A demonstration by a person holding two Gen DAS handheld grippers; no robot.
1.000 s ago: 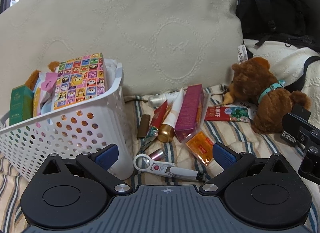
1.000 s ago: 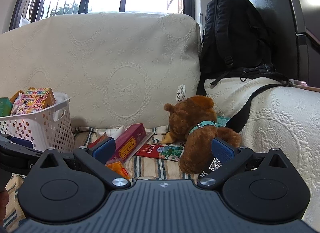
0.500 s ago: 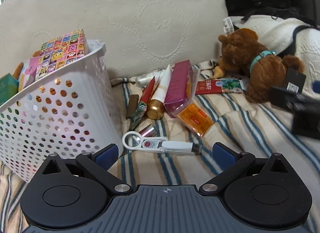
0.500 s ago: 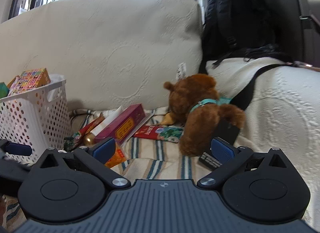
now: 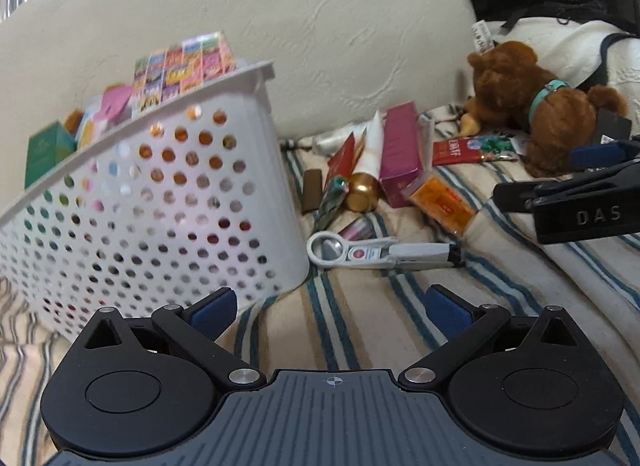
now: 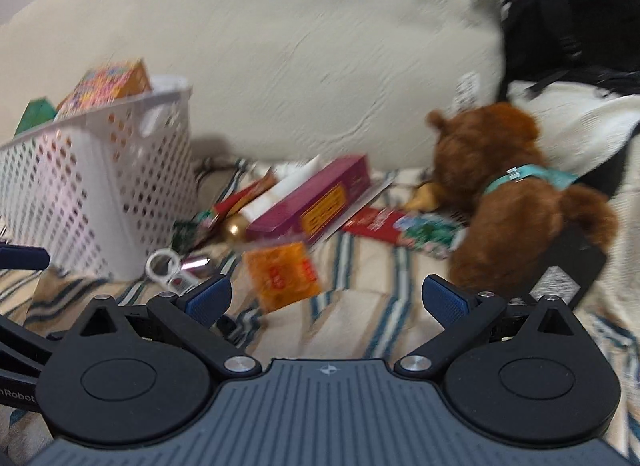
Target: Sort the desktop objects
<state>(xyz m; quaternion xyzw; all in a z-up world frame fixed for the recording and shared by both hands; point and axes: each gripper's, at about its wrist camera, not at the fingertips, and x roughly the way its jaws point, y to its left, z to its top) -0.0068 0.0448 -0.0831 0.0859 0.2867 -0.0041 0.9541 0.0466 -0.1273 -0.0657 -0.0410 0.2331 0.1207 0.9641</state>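
Observation:
A white perforated basket (image 5: 160,201) holds several boxes and stands at the left on a striped cloth. Right of it lie a white magnifier (image 5: 380,252), a gold-capped tube (image 5: 368,169), a magenta box (image 5: 400,149), an orange packet (image 5: 442,201) and a red-green packet (image 5: 472,147). A brown teddy bear (image 5: 536,105) lies at the far right. My left gripper (image 5: 332,312) is open and empty, just short of the magnifier. My right gripper (image 6: 326,300) is open and empty, low over the cloth, with the orange packet (image 6: 282,276) just ahead of it. It also shows in the left wrist view (image 5: 580,185).
A cream cushion (image 5: 320,17) backs the scene. A black backpack (image 6: 568,9) leans at the far right. A black tag (image 6: 568,270) lies beside the bear (image 6: 508,193). The basket (image 6: 96,185) and the magenta box (image 6: 316,201) show in the right wrist view.
Both grippers have dropped lower and moved forward toward the pile of items. The right gripper has swung left into the left wrist view. Both stay open.

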